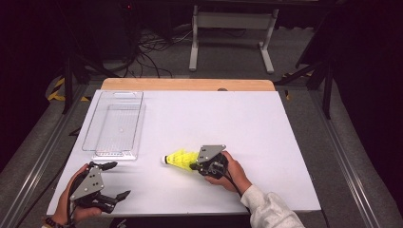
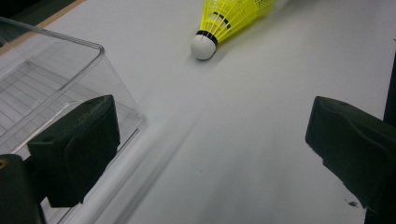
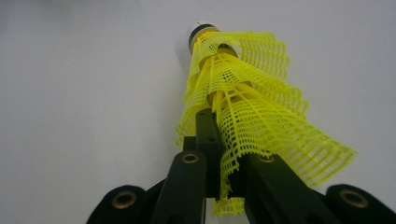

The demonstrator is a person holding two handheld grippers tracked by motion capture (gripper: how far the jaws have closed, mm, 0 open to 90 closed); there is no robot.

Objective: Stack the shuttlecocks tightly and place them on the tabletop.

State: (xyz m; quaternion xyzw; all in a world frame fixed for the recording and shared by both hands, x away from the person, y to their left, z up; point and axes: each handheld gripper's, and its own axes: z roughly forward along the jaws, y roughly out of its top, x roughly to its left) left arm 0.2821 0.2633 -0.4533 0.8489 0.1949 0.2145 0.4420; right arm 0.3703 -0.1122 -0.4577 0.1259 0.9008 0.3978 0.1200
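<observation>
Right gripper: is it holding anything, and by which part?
The right gripper pinches the yellow plastic mesh shuttlecock by its skirt's open rim, white cork pointing away. The left gripper holds nothing.

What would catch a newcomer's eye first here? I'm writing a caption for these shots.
The bright yellow shuttlecock stands out near the table's front middle, its mesh skirt pinched in the right gripper, white cork tip pointing left. Next comes the clear plastic tray at the table's left side, with the left gripper open at the front left corner.

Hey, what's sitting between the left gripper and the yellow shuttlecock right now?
Nothing: the high view shows bare white table between the left gripper and the shuttlecock.
</observation>
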